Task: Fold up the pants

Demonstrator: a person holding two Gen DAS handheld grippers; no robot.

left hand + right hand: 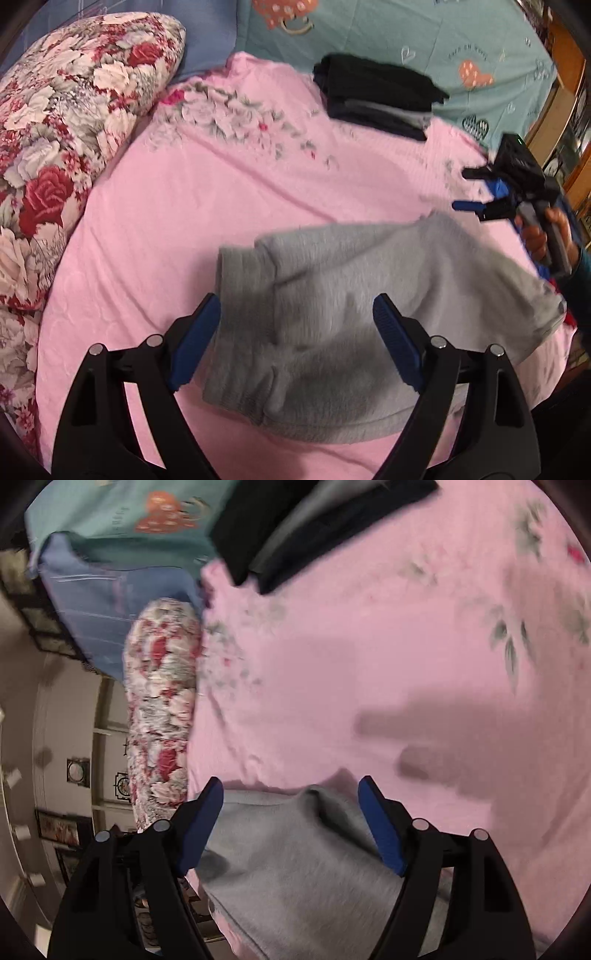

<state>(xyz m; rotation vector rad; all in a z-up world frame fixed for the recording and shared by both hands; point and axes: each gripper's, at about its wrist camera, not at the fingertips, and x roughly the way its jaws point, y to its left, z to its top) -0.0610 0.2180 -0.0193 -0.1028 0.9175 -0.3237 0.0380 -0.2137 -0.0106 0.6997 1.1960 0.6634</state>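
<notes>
The left gripper (295,314) hangs with its jaws spread wide, nothing clamped between them. The right gripper (291,794) is likewise parted and empty, seen from the left wrist view gripped by a hand (546,236) at its handle.

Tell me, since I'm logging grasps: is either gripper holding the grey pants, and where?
Nothing is held. The left gripper and the right gripper are both open, fingers spread over the grey pants.
</notes>
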